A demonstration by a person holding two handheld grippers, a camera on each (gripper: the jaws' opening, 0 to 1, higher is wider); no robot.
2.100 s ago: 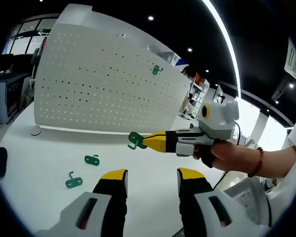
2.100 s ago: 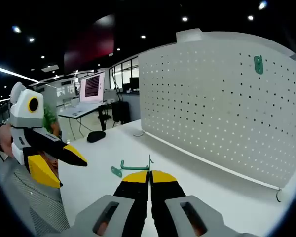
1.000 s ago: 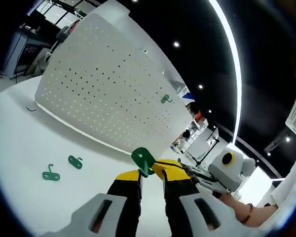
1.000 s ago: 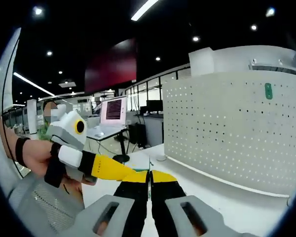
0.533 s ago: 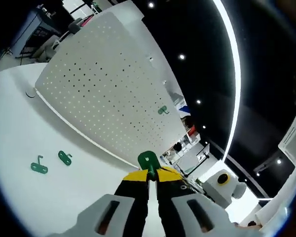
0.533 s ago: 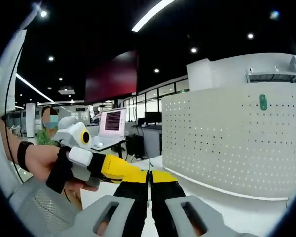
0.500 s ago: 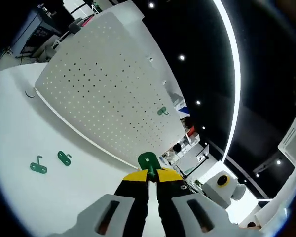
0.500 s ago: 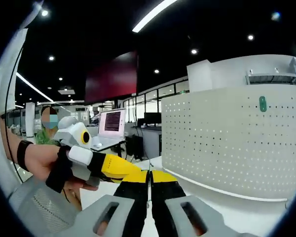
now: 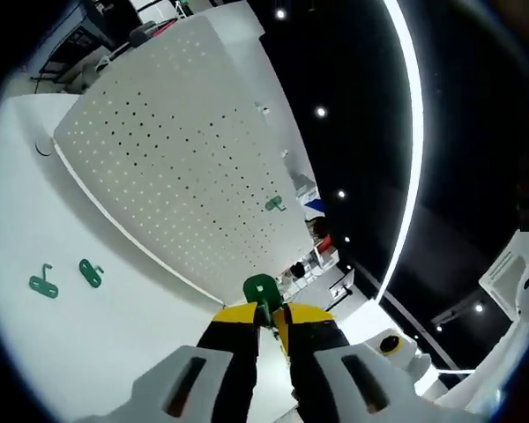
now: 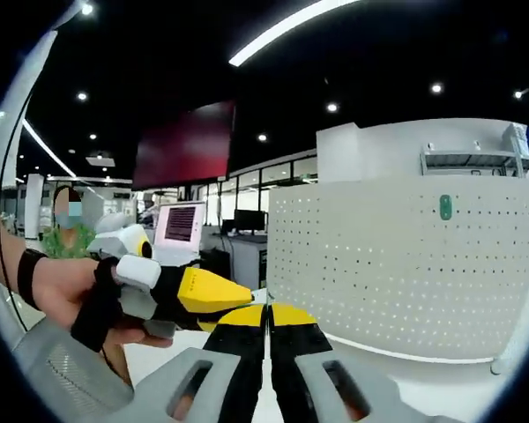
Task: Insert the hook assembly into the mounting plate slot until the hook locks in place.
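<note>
Carrying the green hook point(image 9: 262, 288), gripped in the left gripper point(image 9: 263, 315) jaws, squarely toward a pegboard point(image 9: 185, 185) hole; right gripper point(image 10: 267, 315) jaws closed, apparently empty

hook point(image 9: 262, 289) in left gripper point(image 9: 266, 319) before pegboard point(image 9: 159, 167) | second hook point(image 9: 274, 204) on pegboard | two hooks point(image 9: 66, 279) on table point(image 9: 79, 352)

An open office — desks, a lit monitor point(image 10: 182, 231) (ceiling spotlights overhead), shelving beyond.

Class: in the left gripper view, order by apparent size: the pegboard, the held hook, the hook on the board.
1. pegboard
2. held hook, though it is nearest the camera
3. hook on the board
</note>
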